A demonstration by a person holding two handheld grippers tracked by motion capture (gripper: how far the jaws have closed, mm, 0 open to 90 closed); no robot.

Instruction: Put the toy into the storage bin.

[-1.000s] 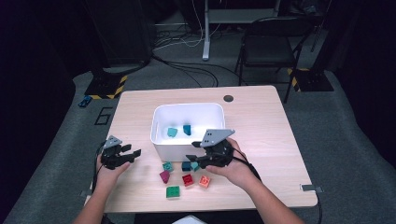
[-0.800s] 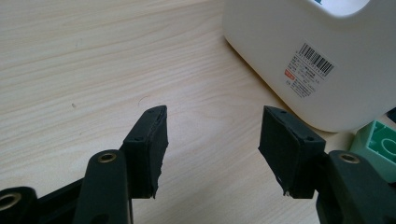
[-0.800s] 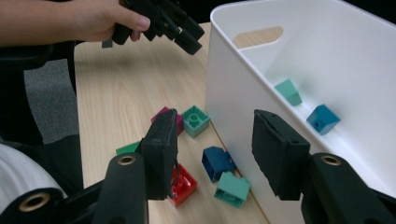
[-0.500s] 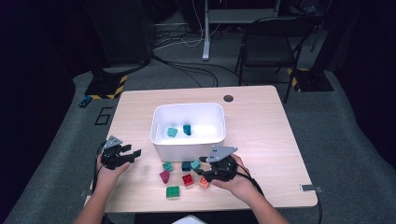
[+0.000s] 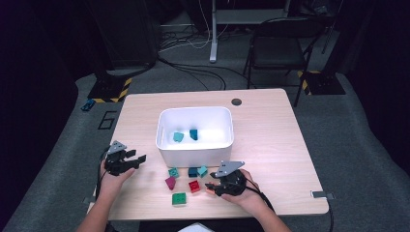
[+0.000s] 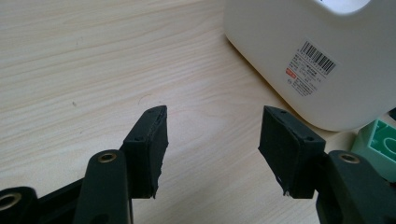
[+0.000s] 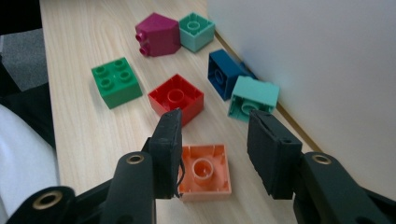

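- My right gripper (image 7: 215, 154) was low over the table (image 7: 84, 140), and its jaws had just been closing, with the orange brick (image 7: 205, 172) lying hollow side up between them.
- One jaw stood at the brick's edge; the other was still apart from it, so I could not say the pads pressed on it, and I had nothing gripped.
- Just past my right jaws lay the red brick (image 7: 176, 98); beyond it were the green brick (image 7: 116, 81) and the magenta brick (image 7: 156, 33).
- Off to the other side of those jaws, the light teal brick (image 7: 252, 97) and the dark blue brick (image 7: 226, 72) lay close against the wall of the white tub (image 7: 317, 70), with another teal brick (image 7: 196, 30) farther along.
- My left gripper (image 6: 212, 140) sat with jaws wide apart and only bare table between them.
- The tub's labelled wall rose just ahead of it, to one side.
- From above, two teal pieces (image 5: 186, 135) lay inside the tub.
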